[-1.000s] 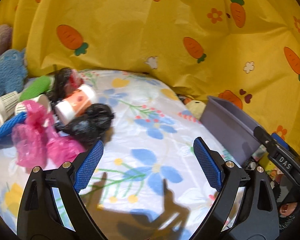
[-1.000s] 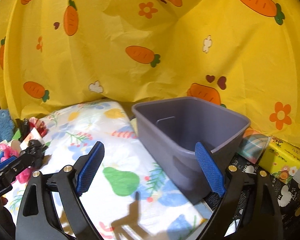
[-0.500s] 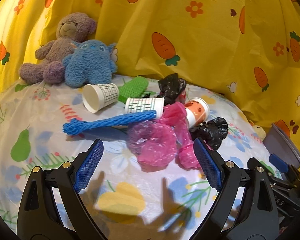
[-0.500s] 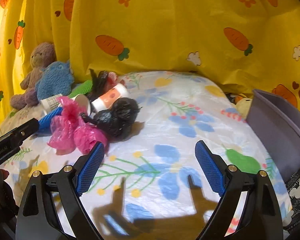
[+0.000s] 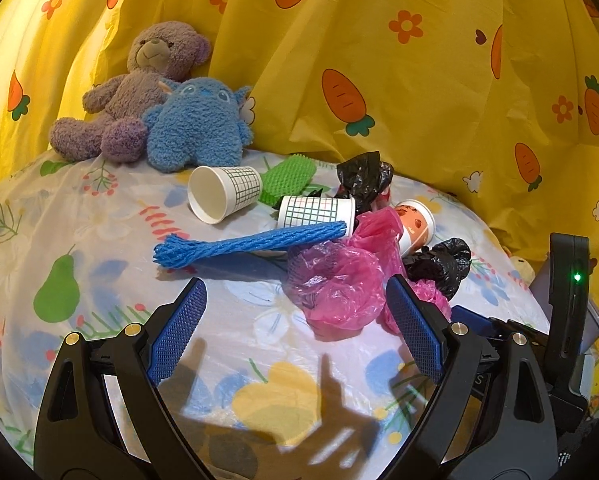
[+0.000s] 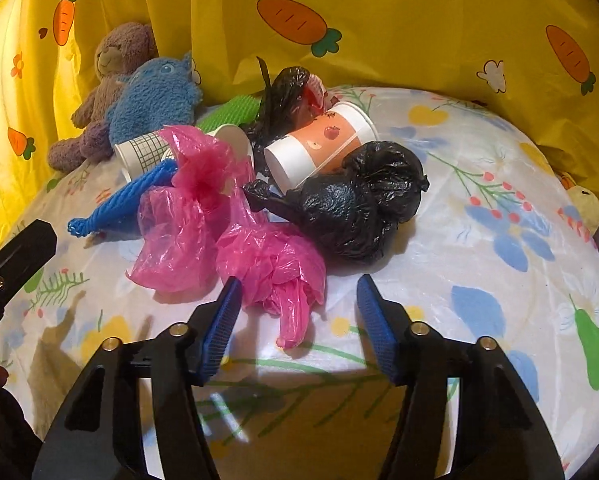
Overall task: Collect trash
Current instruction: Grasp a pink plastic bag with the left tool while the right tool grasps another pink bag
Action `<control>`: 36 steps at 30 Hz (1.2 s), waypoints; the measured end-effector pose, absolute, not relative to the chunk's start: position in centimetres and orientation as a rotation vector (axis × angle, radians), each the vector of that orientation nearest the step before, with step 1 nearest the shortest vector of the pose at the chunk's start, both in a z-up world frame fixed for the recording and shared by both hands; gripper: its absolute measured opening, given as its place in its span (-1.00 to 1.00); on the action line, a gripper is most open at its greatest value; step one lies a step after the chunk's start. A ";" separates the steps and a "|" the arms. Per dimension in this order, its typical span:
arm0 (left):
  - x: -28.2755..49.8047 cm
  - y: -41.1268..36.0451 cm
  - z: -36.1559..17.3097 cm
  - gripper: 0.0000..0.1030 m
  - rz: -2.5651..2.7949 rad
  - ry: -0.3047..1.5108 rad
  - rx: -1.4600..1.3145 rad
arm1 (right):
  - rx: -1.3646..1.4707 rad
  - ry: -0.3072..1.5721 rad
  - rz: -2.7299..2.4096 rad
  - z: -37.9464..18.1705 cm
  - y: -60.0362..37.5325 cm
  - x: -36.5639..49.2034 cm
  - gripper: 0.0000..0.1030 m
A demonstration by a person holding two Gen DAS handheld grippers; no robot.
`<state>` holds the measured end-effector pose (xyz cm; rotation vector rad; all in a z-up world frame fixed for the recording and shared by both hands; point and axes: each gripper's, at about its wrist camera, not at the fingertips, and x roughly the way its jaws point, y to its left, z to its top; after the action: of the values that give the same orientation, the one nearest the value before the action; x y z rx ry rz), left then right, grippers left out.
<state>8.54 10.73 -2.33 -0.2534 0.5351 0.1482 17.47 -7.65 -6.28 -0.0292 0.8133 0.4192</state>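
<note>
R gripper fingers narrowed over pink bag.

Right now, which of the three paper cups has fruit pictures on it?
The orange-banded cup, lying on its side beside the black bag. The other two cups only have green grid lines.

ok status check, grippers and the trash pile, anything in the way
Left gripper open, empty. Right gripper jaws just closing in, nothing pinched, pink bag at its tips. Black bag leans on pink bag; soft toys behind.
</note>
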 end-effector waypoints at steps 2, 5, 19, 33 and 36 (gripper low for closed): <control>8.7 10.6 -2.5 0.74 0.145 0.542 -0.252 | -0.043 0.815 0.428 -6.3 -7.8 17.3 -0.67; 9.0 10.2 -2.7 0.74 0.134 0.551 -0.246 | -0.052 0.783 0.444 -5.8 -8.5 16.3 -0.86; 13.7 7.9 -4.9 0.59 0.072 0.666 -0.246 | -0.006 0.640 0.420 -3.2 -14.2 11.9 -0.90; 16.0 9.1 -7.5 -0.73 -0.043 0.792 -0.383 | 0.026 0.622 0.401 -3.1 -16.2 11.1 -0.90; 15.2 8.8 -6.9 -0.83 -0.061 0.769 -0.379 | 0.028 0.610 0.397 -2.9 -16.5 10.8 -0.90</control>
<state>15.23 8.84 -6.91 -0.3794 0.7690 -0.0612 10.80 -16.51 -2.86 0.0280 0.6102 0.3970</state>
